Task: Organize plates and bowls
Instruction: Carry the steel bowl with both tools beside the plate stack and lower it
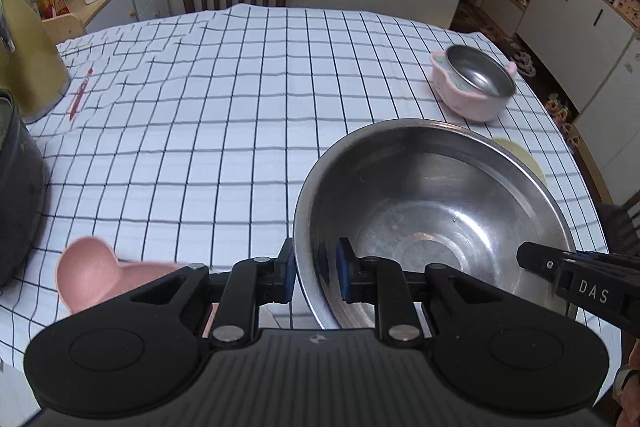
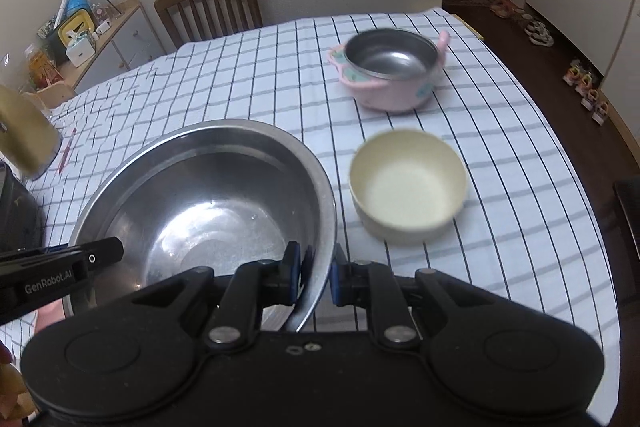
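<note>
Large steel bowl (image 1: 432, 211) held above checked counter (image 1: 224, 131), left claw (image 1: 314, 277) and right claw (image 2: 314, 277) each nearly closed on opposite rims; thin-rim pinches risk slipping, tipping onto cream bowl (image 2: 408, 183)

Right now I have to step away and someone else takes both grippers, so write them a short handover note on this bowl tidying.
Left gripper: shut on the near left rim of the large stainless steel bowl.
Right gripper: shut on the same bowl's right rim; the bowl is carried between both.
On the checked tablecloth: round cream bowl right of the steel bowl; pink-cased small steel bowl behind it; pink plastic dish at the near left.
Done: the large bowl is gripped.
Left: set it down, then gather the other bowls and the dish.
</note>
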